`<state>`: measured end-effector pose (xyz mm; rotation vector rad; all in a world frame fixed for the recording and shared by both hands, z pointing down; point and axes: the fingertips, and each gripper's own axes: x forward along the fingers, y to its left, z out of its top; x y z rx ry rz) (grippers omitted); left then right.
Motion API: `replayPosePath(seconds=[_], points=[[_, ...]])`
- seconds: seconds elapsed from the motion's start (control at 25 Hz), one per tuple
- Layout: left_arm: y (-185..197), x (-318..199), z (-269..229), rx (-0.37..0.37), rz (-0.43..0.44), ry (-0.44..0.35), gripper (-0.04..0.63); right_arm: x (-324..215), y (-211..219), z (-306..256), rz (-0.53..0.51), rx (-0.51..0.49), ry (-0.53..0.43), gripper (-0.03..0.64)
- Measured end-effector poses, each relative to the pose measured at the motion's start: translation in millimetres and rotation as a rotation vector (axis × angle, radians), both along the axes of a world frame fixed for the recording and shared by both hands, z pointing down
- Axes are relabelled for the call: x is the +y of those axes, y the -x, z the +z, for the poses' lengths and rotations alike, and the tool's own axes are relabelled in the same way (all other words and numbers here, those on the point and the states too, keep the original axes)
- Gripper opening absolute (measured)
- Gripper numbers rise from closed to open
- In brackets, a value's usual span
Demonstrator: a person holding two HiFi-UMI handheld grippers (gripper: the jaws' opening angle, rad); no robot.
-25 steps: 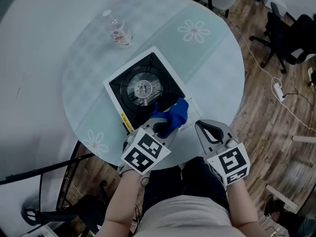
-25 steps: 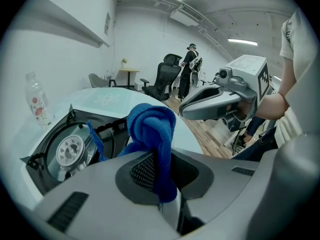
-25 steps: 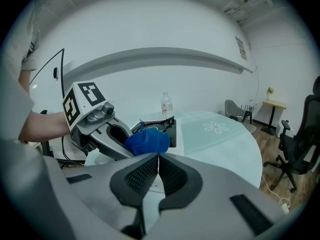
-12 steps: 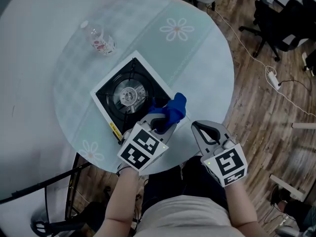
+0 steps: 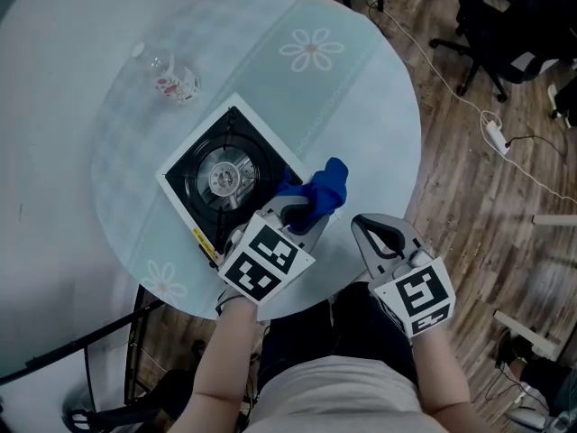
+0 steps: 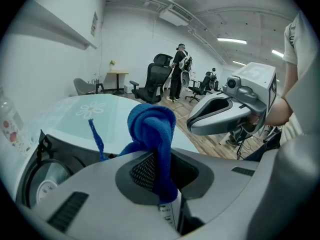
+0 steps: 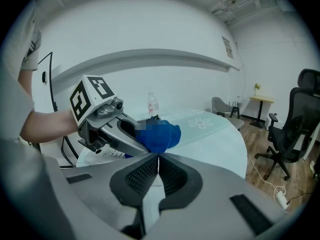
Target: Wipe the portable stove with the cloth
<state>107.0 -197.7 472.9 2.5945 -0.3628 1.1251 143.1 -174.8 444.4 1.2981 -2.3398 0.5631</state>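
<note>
- Left gripper [image 5: 297,216] fingers clench the blue cloth [image 5: 323,188] at the portable stove's [image 5: 221,174] near right corner;
- Right gripper [image 5: 361,225] hovers just beside at the counter's [image 5: 361,106] near edge, fingers pressed together on nothing;
- A plastic bottle [image 5: 171,78] stands beyond the stove; bare counter spreads rightward;
- Office chairs [image 5: 505,25] stand on the wood floor [image 5: 478,206].
</note>
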Motion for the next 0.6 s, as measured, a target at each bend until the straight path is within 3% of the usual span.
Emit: replayPosePath(seconds=[0.28,0.6], points=[[-10,-2,0,-0.005,0.023,-0.004,0.060,-3,-7,-1,0.014,-0.002,-0.003,0.023],[-5,-3,-18,0.036,-0.041,-0.054,0.060,0,-4,-12,-0.024,-0.028,-0.022,0.023]])
